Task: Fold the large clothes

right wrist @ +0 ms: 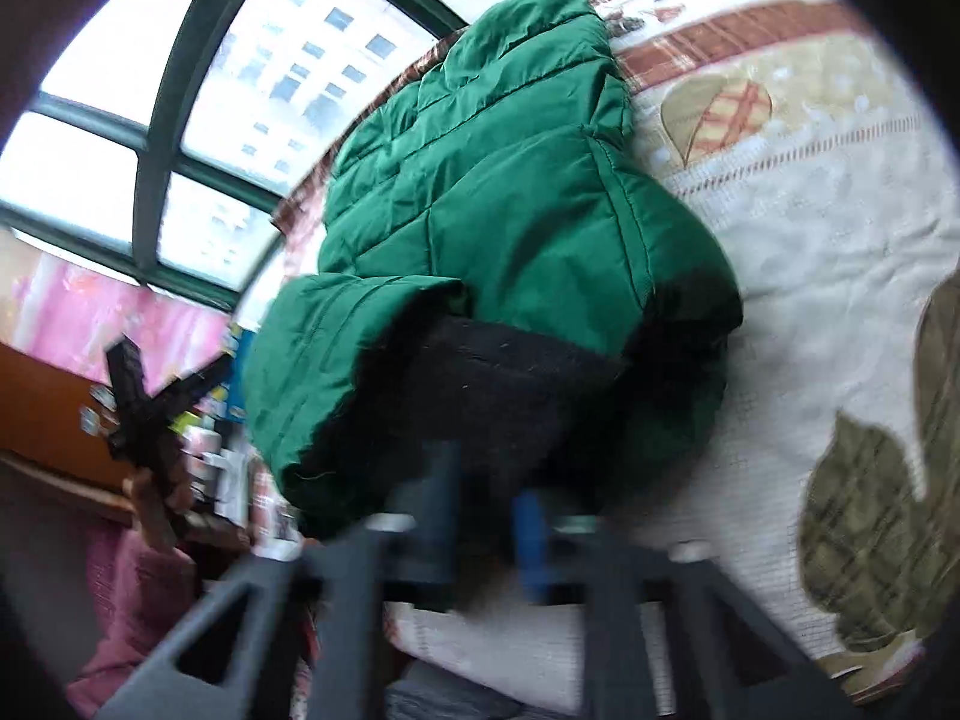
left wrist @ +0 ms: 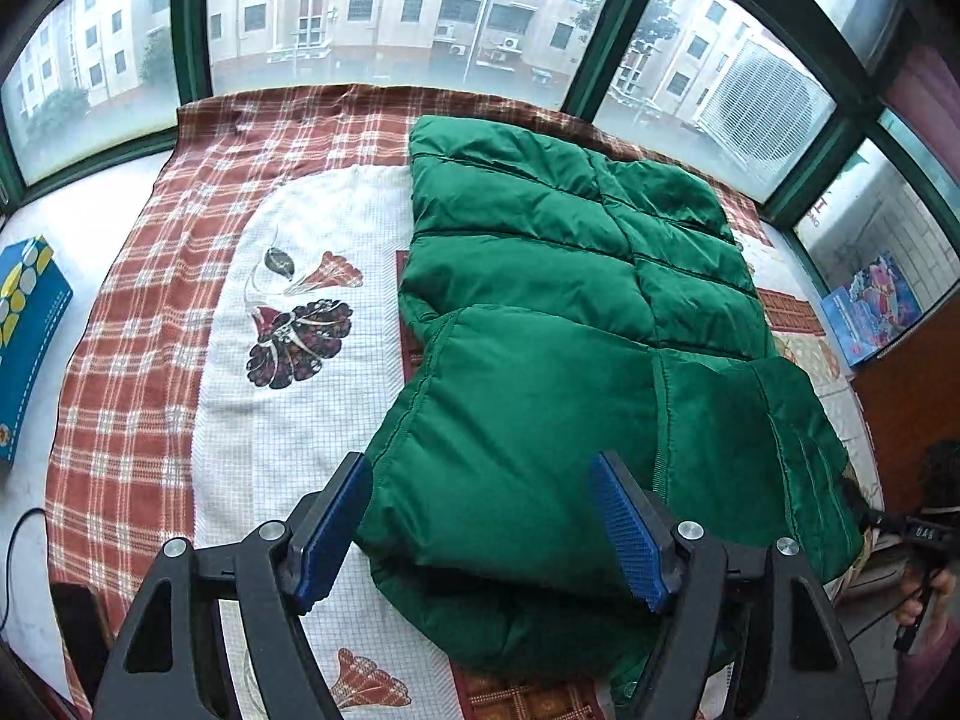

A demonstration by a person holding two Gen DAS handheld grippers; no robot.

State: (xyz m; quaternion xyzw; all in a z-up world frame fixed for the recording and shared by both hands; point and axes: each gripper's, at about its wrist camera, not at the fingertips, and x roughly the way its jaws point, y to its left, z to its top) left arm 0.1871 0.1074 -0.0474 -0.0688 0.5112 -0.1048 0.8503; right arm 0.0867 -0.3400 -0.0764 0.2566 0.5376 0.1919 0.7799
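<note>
A green quilted puffer jacket (left wrist: 558,324) lies folded on a bed with a plaid and floral cover (left wrist: 288,276). My left gripper (left wrist: 480,534) is open above the jacket's near end, its blue pads on either side of the padded edge, holding nothing. In the right wrist view, which is blurred, the jacket (right wrist: 492,198) shows its dark lining (right wrist: 498,384) at the near end. My right gripper (right wrist: 486,528) sits just at that near edge with its fingers close together; whether they pinch fabric is unclear.
Large green-framed windows (left wrist: 192,18) run behind the bed. A blue box (left wrist: 27,336) lies on the white sill at left. A blue picture (left wrist: 870,306) leans at right. A hand with a black gripper (right wrist: 144,414) and cluttered shelf show left in the right wrist view.
</note>
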